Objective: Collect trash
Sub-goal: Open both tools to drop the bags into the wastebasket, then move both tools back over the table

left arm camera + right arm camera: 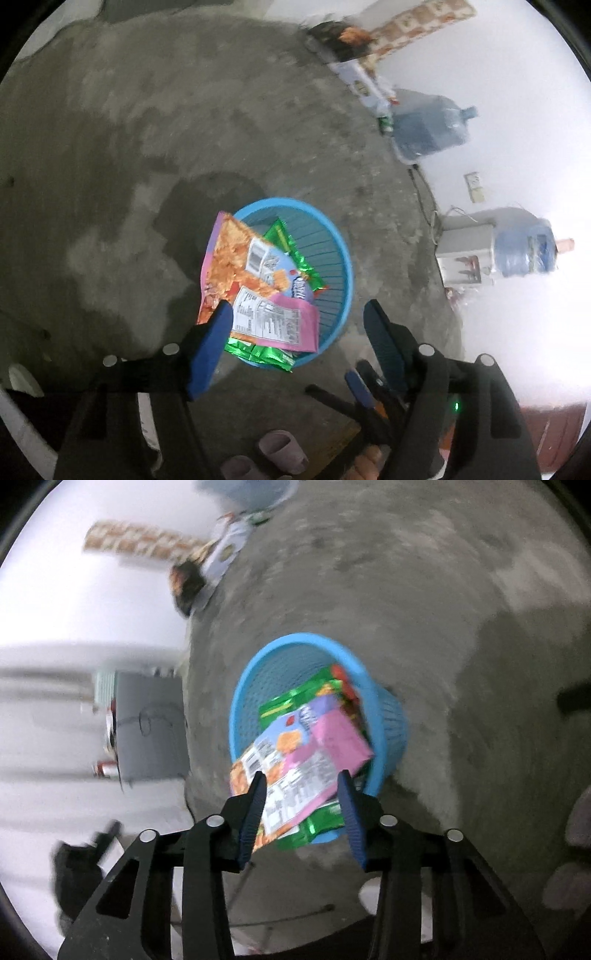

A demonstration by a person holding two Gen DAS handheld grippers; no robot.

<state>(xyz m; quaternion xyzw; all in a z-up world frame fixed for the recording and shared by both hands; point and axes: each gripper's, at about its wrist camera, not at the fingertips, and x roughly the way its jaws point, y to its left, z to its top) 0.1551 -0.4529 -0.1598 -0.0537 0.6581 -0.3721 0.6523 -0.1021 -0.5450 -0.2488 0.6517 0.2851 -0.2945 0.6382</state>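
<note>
A blue plastic mesh basket (338, 254) stands on the concrete floor and shows in the right wrist view (391, 716) too. A large orange and pink snack bag (255, 280) sticks out of it over green wrappers (295, 254); both show in the right wrist view, the bag (314, 760) over the wrappers (291, 698). My left gripper (299, 314) is open above the basket's near rim, holding nothing. My right gripper (301, 786) is open above the snack bag, holding nothing. The right gripper's blue fingers (360, 384) show low in the left wrist view.
Water jugs (428, 125) and a dispenser (480, 251) stand along the white wall. A grey box (147, 723) sits by the wall in the right wrist view. Boxes and a patterned roll (406, 29) lie farther off. Slippered feet (280, 450) stand below.
</note>
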